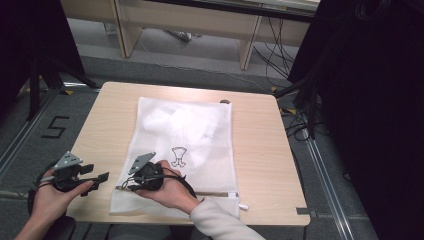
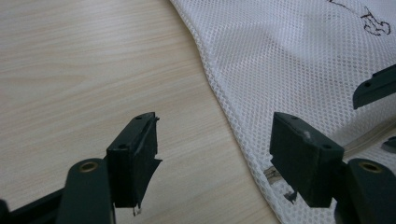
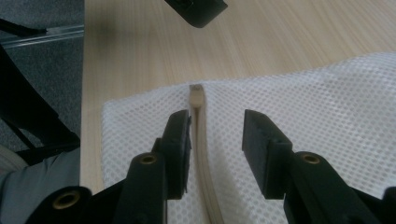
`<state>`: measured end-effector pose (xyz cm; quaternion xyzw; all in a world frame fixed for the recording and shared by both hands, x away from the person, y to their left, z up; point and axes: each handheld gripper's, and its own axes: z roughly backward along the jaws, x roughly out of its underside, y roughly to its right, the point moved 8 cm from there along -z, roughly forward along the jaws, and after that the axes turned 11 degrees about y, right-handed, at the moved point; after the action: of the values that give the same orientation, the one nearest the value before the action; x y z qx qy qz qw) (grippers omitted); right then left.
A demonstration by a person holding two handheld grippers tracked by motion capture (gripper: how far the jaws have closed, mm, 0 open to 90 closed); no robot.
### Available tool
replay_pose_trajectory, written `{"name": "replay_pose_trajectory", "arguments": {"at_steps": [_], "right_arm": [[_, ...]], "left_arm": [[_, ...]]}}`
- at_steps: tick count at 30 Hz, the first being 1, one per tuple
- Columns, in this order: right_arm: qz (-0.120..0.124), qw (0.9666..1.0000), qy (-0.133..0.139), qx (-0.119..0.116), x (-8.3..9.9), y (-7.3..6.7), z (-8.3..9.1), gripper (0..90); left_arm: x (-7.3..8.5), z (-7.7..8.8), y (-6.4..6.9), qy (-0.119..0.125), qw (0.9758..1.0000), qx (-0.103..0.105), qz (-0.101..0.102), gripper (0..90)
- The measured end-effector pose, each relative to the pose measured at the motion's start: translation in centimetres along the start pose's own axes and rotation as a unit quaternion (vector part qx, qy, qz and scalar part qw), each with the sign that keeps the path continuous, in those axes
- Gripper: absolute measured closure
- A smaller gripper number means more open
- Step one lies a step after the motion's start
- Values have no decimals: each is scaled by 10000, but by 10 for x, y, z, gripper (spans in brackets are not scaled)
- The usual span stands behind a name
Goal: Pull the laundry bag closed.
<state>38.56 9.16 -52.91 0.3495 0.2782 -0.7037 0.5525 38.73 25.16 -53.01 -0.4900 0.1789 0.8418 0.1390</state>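
**White mesh bag, zip end: handling notes**

High view: White mesh bag [image 1: 182, 150] lay flat on the wooden table [image 1: 260, 150], its zip edge toward the person. Something white and bunched sat inside, under the far half; what it was could not be made out through the mesh. The right gripper [image 1: 124, 186] rested on the bag's near left corner; the left gripper [image 1: 100, 179] hovered over bare table just beside that corner. Judged light, limp and prone to bunching, so one end would need pinning while the zip is worked.

Left gripper view: Jaws stood wide apart with nothing between them, wood grain below, the bag's edge [image 2: 219, 88] near the right jaw. A small metal piece by that jaw was half hidden; unclear whether it was the zip pull.

Right gripper view: Jaws stood partly open, gripping nothing, straddling the beige zip [image 3: 198, 135], whose end tab [image 3: 196, 89] lay just ahead. Best hold judged to be on the stiffer zip tape, not the open mesh. The near run of the zip was cut off by the frame.
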Motion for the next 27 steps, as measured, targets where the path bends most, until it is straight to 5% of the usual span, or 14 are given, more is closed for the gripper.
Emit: {"name": "replay_pose_trajectory", "arguments": {"at_steps": [27], "right_arm": [[-107,9998,-144,-91,2,-10,-35,741]], "left_arm": [[1,-1,1,-24,10000,7,33,318]]}}
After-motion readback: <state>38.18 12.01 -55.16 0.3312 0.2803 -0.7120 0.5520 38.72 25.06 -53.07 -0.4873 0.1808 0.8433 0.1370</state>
